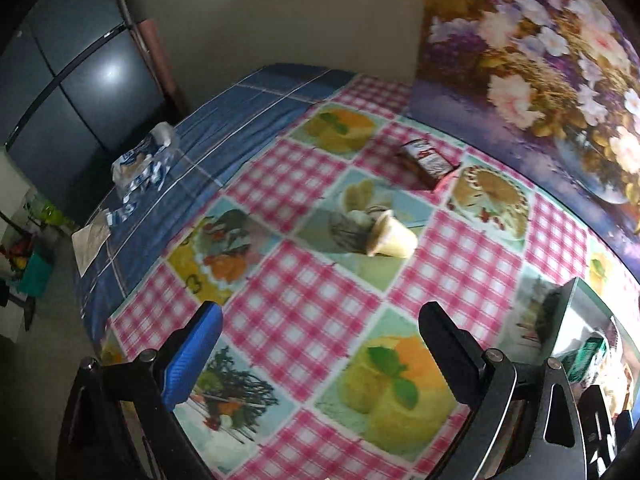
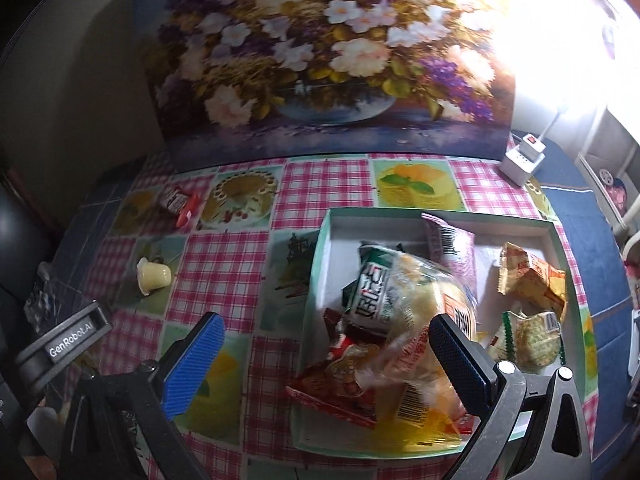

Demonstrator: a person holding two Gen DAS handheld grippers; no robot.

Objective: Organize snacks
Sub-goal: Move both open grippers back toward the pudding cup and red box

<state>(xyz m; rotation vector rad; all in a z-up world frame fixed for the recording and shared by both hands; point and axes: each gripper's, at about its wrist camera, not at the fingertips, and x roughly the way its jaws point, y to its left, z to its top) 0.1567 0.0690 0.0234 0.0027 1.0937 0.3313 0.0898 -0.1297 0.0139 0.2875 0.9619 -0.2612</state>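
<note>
A pale yellow jelly cup (image 1: 390,236) lies on its side on the checked tablecloth, well ahead of my left gripper (image 1: 320,356), which is open and holds nothing. Farther back lies a small brown snack packet (image 1: 428,160). In the right wrist view the same jelly cup (image 2: 154,276) and brown packet (image 2: 174,200) sit at the left. My right gripper (image 2: 328,348) is open above the left edge of a mint-green tray (image 2: 440,214) piled with snack packets: a clear bag of yellow snacks (image 2: 416,312), a green packet (image 2: 372,288), a pink one (image 2: 452,248) and an orange one (image 2: 532,280).
A large flower painting (image 2: 328,56) stands against the wall behind the table. A white power strip (image 2: 520,160) sits at the back right. A blue-and-white wrapper (image 1: 140,164) and a paper (image 1: 90,240) lie on the blue cloth at the left. The table edge drops off at the left.
</note>
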